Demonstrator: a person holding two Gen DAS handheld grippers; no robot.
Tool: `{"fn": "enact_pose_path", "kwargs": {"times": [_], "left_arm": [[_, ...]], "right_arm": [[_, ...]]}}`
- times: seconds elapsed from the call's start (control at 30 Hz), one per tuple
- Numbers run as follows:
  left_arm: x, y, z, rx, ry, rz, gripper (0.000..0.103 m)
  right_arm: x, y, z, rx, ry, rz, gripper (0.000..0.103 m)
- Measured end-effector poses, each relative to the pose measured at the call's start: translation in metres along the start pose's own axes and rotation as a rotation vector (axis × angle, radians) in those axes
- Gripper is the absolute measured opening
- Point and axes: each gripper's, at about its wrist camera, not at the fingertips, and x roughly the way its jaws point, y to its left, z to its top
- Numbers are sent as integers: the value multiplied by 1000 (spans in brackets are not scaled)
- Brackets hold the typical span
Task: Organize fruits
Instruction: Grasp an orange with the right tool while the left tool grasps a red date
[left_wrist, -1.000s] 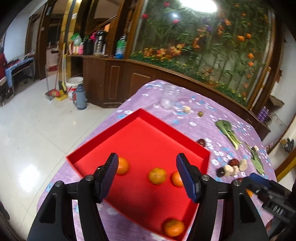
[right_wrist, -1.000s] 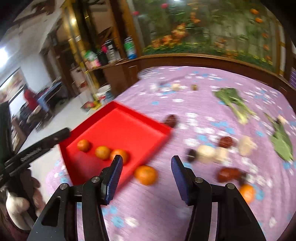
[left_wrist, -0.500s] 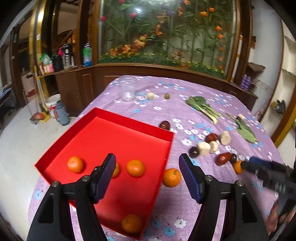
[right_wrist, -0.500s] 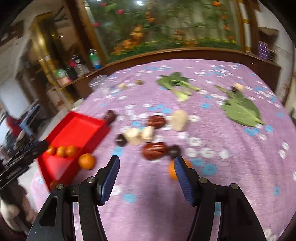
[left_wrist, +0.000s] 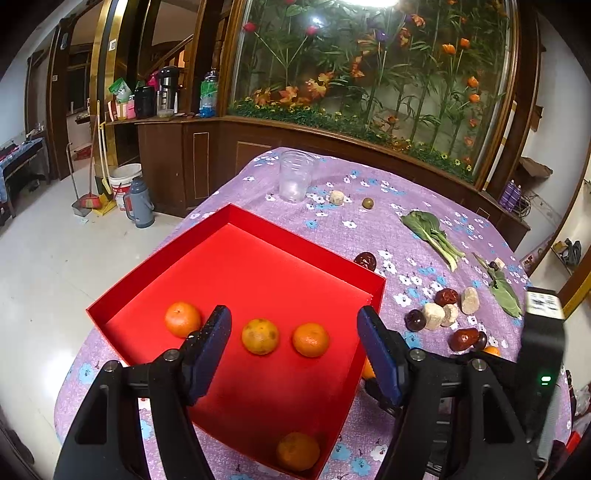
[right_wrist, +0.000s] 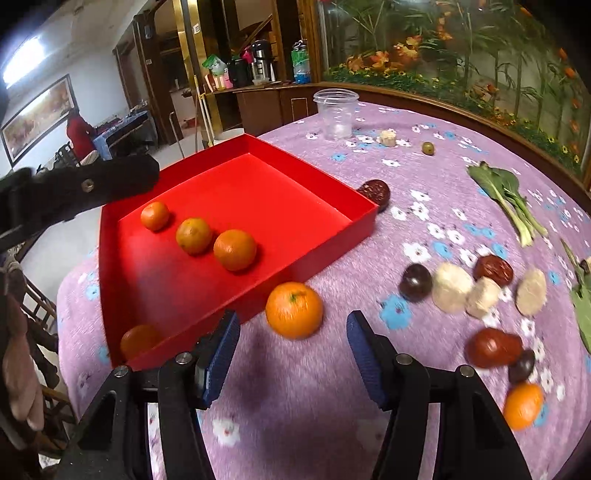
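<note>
Four mandarins already lie in the red tray (right_wrist: 314, 206): three in a loose row across its floor (right_wrist: 235, 249) and a fourth in the near corner (left_wrist: 297, 451), so the sorting looks to be well under way but not finished. A fifth mandarin (right_wrist: 294, 309) sits on the purple flowered surface (right_wrist: 424, 229) just outside the tray's near wall, and the right gripper (right_wrist: 293, 356) is lined up on it — its fingers have just been closing in, yet they are still spread with clear gaps either side of the fruit, which lies slightly ahead of the tips and is not pinched. That one is probably next to go in. Another mandarin (right_wrist: 523, 405) waits further to the right, beside a red date (right_wrist: 493, 347) and a dark round fruit (right_wrist: 521, 366). Beyond these lies a mixed cluster of dates, dark fruits and pale chunks (right_wrist: 452, 288), which may or may not belong in the tray. The leafy greens (right_wrist: 506, 195) and the clear plastic cup (right_wrist: 336, 114) stand well apart at the far side. The left gripper (left_wrist: 293, 349) hovers over the tray with its fingers spread wide and nothing between them — the mandarins seen past them rest on the tray floor.
</note>
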Motion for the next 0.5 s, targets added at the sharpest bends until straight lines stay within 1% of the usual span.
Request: {"fn": "enact_pose_path", "kwargs": {"times": [0.03,0.1,0.2,0.27,0.37,0.5], "left_arm": [[1,-2,0,4,3,-2,70],[3,-5,-1,14,9,-8,70],[5,-13,-1,35,16,-19,70],[8,-20,-1,51,28,-34,70],[15,-35,-5,87,49,-59,70],[28,-62,-15,147,97,-113,70]], "right_arm": [[4,1,2,-7,7,-1,50],[13,0,2,-10,31,0,39],[10,-8,-1,34,33,21,38],[-3,-16,-8,65,17,20,38],[-26,-36,-29,117,20,10,38],[-59,-70,-67,204,39,-43,38]]}}
